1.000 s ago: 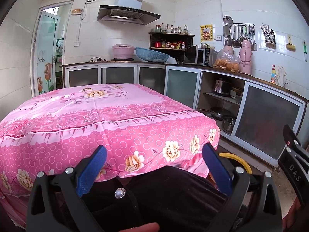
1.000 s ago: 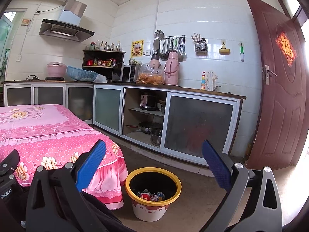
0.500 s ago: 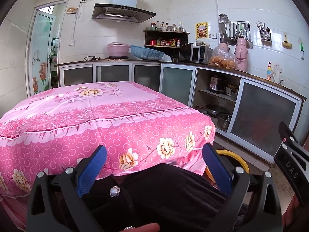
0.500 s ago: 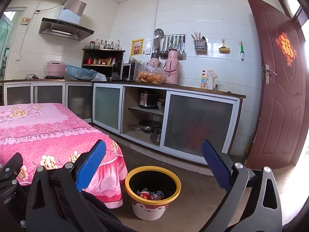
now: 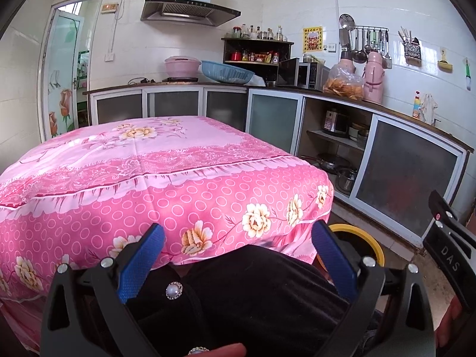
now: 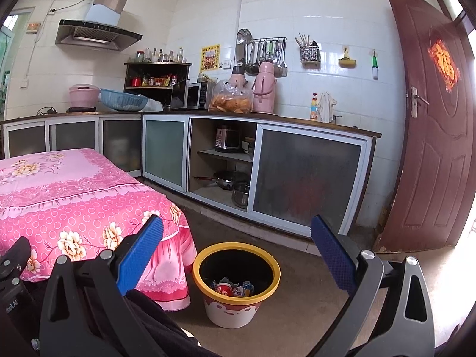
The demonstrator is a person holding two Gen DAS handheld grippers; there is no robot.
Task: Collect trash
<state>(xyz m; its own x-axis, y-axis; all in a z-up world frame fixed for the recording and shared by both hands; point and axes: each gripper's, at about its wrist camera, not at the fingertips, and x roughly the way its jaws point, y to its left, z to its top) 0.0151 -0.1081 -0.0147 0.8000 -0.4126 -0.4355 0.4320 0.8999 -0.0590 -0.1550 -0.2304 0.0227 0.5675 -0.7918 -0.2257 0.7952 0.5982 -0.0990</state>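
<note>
While both grippers hang low over the person's dark-clothed lap, each has its blue-padded fingers spread wide with nothing between them. The left gripper (image 5: 238,250) faces the bench (image 5: 166,160), which is draped in a pink flowered cloth that hangs down its near side. Part of the right gripper (image 5: 449,250) shows at the right edge of that view, and the yellow rim of the trash bin (image 5: 363,235) peeks out just beyond the bench's right corner, partly hidden behind the left gripper's right finger.

From the right wrist view, the right gripper (image 6: 238,250) points toward the trash bin (image 6: 236,282), a white bucket with a yellow rim that stands upright on the floor (image 6: 300,270) just beside the bench's (image 6: 74,184) hanging corner. Crumpled wrappers and a red-and-white piece of trash (image 6: 232,288) lie at the bottom of the bin. The black body of the left gripper (image 6: 13,270) shows at the lower left edge.

Behind the bin, a kitchen counter (image 6: 267,117) runs along the tiled wall, with one cabinet bay open on pots and a cooker. A bag of snacks (image 6: 230,98) and a pink flask (image 6: 264,92) stand on the counter. A brown door (image 6: 428,136) fills the right side.
</note>
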